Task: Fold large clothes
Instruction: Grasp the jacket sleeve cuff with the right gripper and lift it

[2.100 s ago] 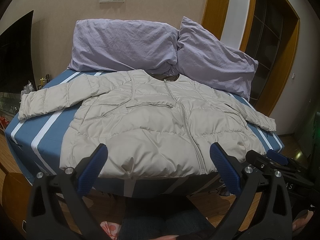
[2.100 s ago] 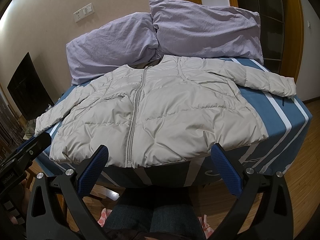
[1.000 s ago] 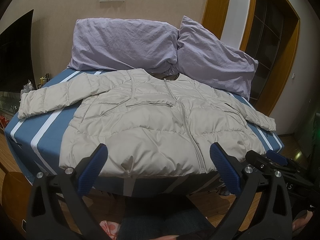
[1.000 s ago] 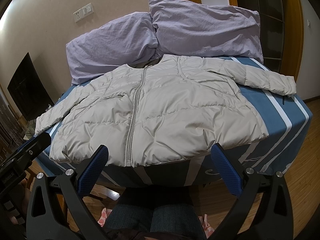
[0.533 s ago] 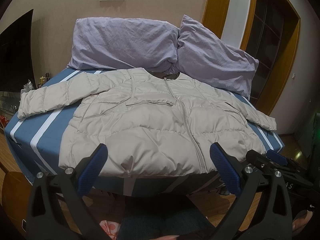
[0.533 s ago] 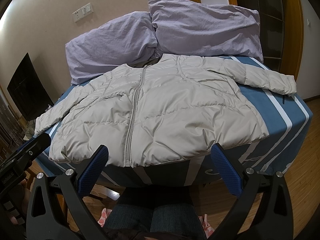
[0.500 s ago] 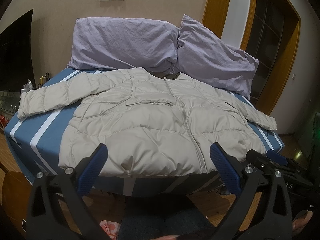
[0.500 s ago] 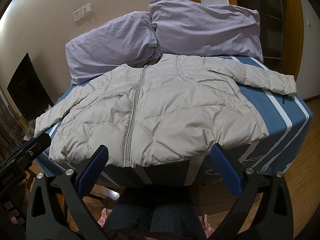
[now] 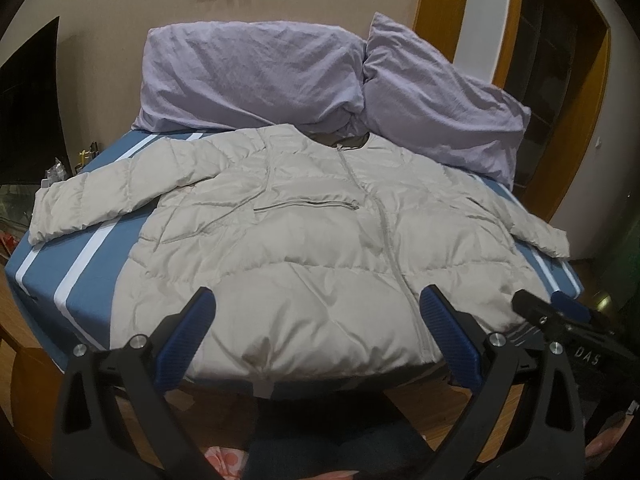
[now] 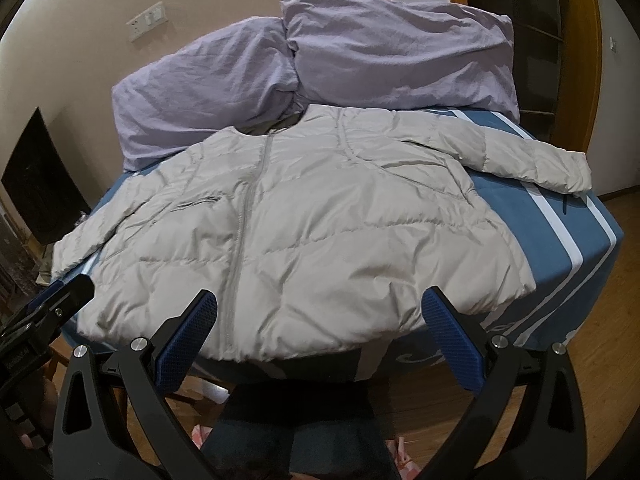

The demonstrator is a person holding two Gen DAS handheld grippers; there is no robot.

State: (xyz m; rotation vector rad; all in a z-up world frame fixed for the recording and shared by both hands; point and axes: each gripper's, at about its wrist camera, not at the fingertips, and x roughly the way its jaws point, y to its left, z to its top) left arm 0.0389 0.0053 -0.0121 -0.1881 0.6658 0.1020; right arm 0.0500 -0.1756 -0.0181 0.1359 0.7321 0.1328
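A light beige puffer jacket (image 9: pixel 320 240) lies flat and zipped on a blue bed with white stripes (image 9: pixel 80 280), collar toward the pillows, both sleeves spread out to the sides. It also shows in the right wrist view (image 10: pixel 312 236). My left gripper (image 9: pixel 320 320) is open and empty, held just in front of the jacket's hem. My right gripper (image 10: pixel 320 320) is open and empty, also in front of the hem. The right gripper shows at the right edge of the left wrist view (image 9: pixel 560 320).
Two purple pillows (image 9: pixel 256 76) (image 10: pixel 400 56) lean on the wall behind the jacket. A wooden door frame (image 9: pixel 580 120) stands at the right. Wooden floor (image 10: pixel 580 360) lies beside the bed. The person's knees (image 10: pixel 296 432) are below the bed's front edge.
The right wrist view has shifted slightly. The jacket has not moved and both grippers stay open.
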